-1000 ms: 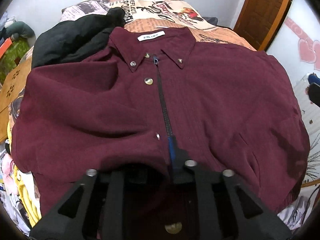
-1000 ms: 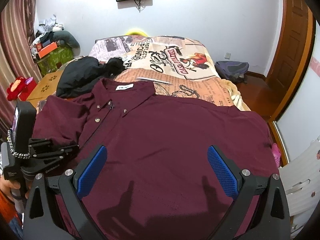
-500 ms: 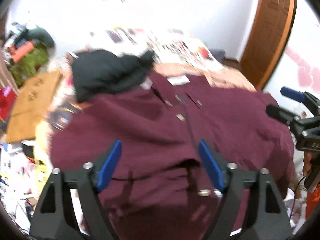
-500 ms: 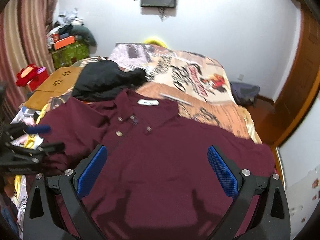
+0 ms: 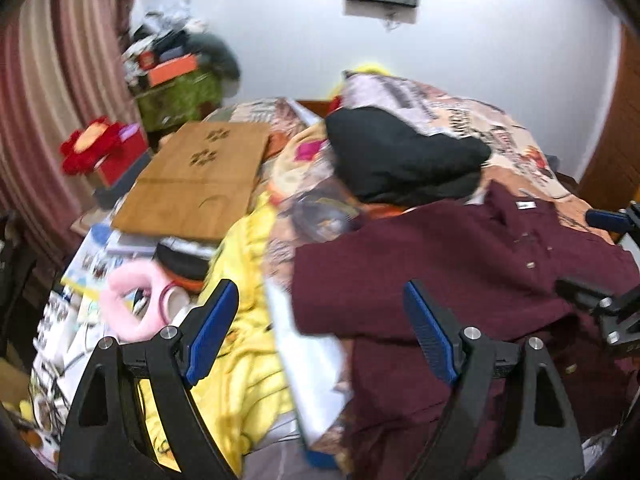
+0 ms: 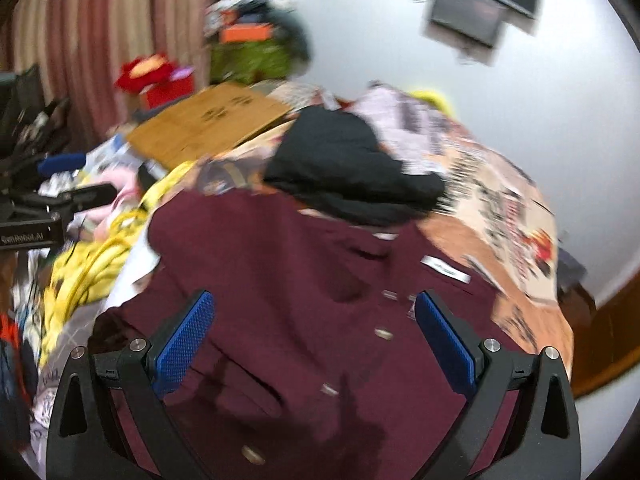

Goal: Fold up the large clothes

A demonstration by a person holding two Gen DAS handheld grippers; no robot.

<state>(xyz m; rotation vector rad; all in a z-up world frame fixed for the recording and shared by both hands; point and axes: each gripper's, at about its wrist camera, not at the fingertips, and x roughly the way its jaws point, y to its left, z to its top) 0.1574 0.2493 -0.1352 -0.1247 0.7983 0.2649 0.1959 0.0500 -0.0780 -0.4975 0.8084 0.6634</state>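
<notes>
A maroon button-up shirt [image 5: 452,268] lies front-up on the bed, collar and white label toward the far right; it also fills the right wrist view [image 6: 304,304]. My left gripper [image 5: 320,332] is open and empty, above the shirt's left edge and sleeve. My right gripper [image 6: 314,336] is open and empty, above the button placket. The right gripper also shows at the right edge of the left wrist view [image 5: 604,256], and the left gripper at the left edge of the right wrist view [image 6: 68,196]. Both views are motion-blurred.
A black garment [image 5: 400,156] lies beyond the shirt's collar. Yellow fabric [image 5: 244,344], a pink ring [image 5: 128,308], a wooden board [image 5: 200,176] and clutter sit left of the bed. A printed bedspread [image 6: 496,196] covers the bed. A wooden door [image 5: 616,148] is at far right.
My left gripper has let go of the shirt's front and opened, lifted and swung left. My right gripper has stayed open and swung left too. The shirt lies where it was.
</notes>
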